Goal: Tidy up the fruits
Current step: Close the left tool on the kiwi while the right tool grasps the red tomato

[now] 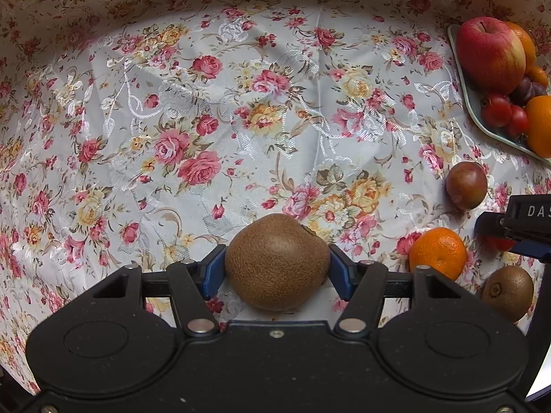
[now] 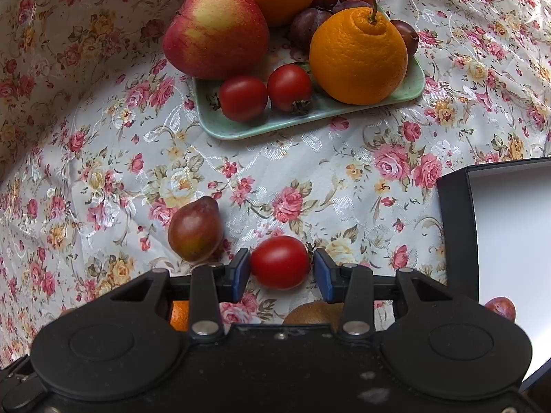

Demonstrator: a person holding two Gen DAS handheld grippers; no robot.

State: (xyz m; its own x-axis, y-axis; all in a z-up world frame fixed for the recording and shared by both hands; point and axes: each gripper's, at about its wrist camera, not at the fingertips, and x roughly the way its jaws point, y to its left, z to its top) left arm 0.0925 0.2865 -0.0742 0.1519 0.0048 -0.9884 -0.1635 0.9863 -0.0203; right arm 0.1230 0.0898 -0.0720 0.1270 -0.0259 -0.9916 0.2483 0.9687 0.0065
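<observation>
- Kiwi (image 1: 277, 261) sits between the blue pads of the left gripper (image 1: 275, 270), both pads touching its sides — clamped; its long axis runs across the jaws, stem end up and to the right.
- Cherry tomato (image 2: 279, 261) lies between the right gripper (image 2: 281, 270) pads; the left pad touches it, a thin gap shows at the right, so I cannot tell if it is gripped. Its long axis runs pad to pad.
- Surface: a floral tablecloth (image 1: 193, 110), wrinkled, rising behind as a backdrop.
- A pale green tray (image 2: 310, 117) holds an apple (image 2: 215, 31), oranges and tomatoes.
- Loose nearby — a mandarin (image 1: 437, 253), a second kiwi (image 1: 508, 292).
- A black box (image 2: 458, 227) stands at right.
</observation>
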